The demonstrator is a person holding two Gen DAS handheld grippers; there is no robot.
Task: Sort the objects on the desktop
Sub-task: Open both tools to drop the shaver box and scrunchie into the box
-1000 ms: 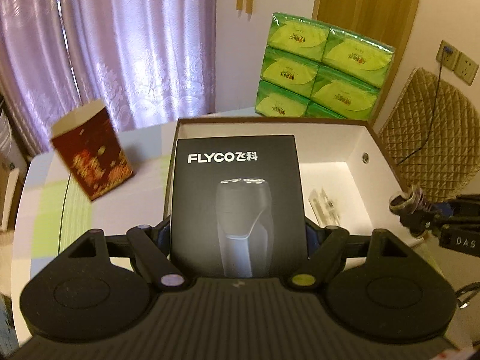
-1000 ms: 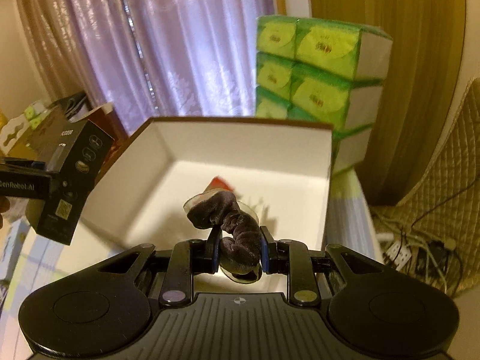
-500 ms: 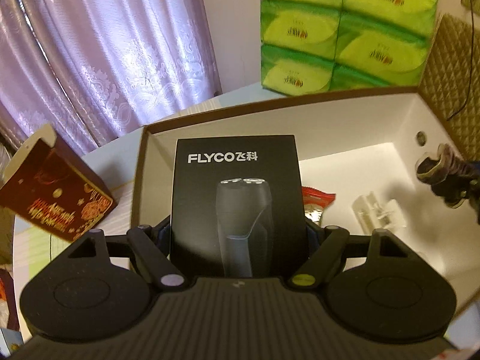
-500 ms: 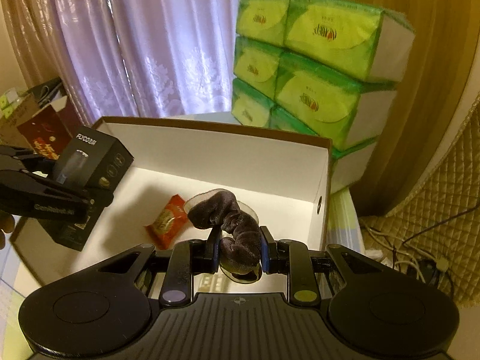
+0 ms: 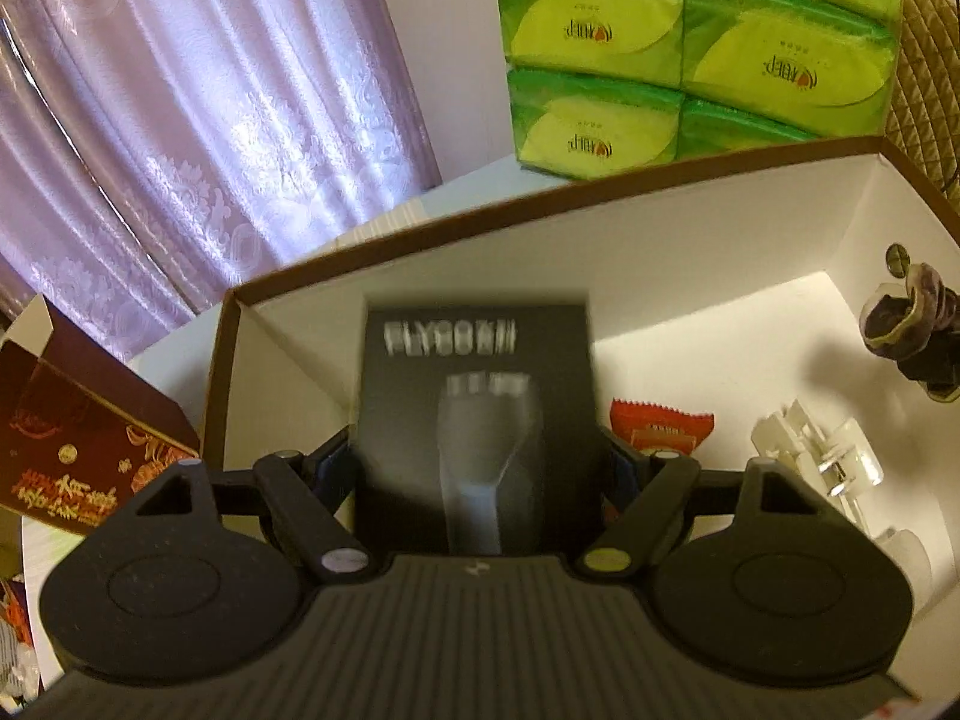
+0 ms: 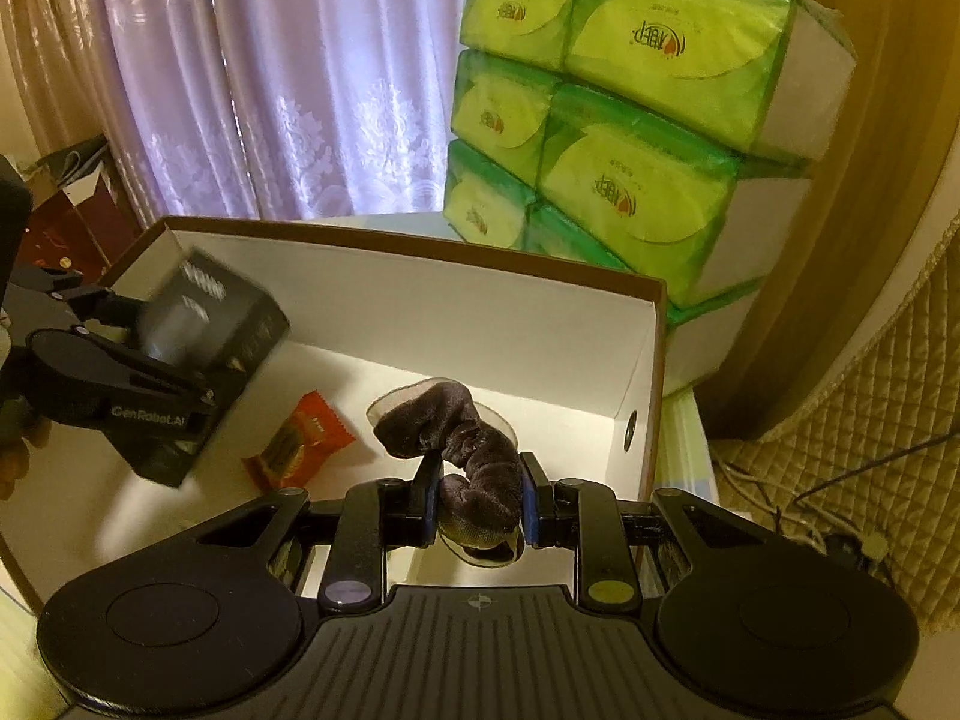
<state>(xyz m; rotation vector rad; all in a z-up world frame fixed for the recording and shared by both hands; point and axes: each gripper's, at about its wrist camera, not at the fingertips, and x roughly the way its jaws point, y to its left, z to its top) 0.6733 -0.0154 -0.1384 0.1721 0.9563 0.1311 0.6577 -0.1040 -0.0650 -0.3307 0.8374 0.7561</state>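
Observation:
A black FLYCO shaver box [image 5: 480, 408] sits blurred between the fingers of my left gripper [image 5: 480, 462], over the left part of the white storage box [image 5: 660, 240]. Thin dark gaps show at both its sides, so it looks loose. From the right wrist view the shaver box [image 6: 204, 330] hangs tilted at the left gripper [image 6: 162, 348] above the storage box floor [image 6: 480, 312]. My right gripper [image 6: 477, 504] is shut on a dark velvet scrunchie [image 6: 480, 462], held over the right end of the storage box. The scrunchie [image 5: 900, 324] also shows at the left wrist view's right edge.
Inside the storage box lie a red snack packet [image 5: 660, 426] [image 6: 300, 444] and a clear plastic piece [image 5: 822, 456]. A stack of green tissue packs [image 5: 690, 48] [image 6: 630, 120] stands behind it. A dark red carton [image 5: 78, 444] is at the left, a quilted chair [image 6: 870, 420] at the right.
Both grippers have moved forward and down over the storage box. The shaver box, sharp before, is now blurred and sits lower and farther out between the left fingers. The scrunchie stays gripped.

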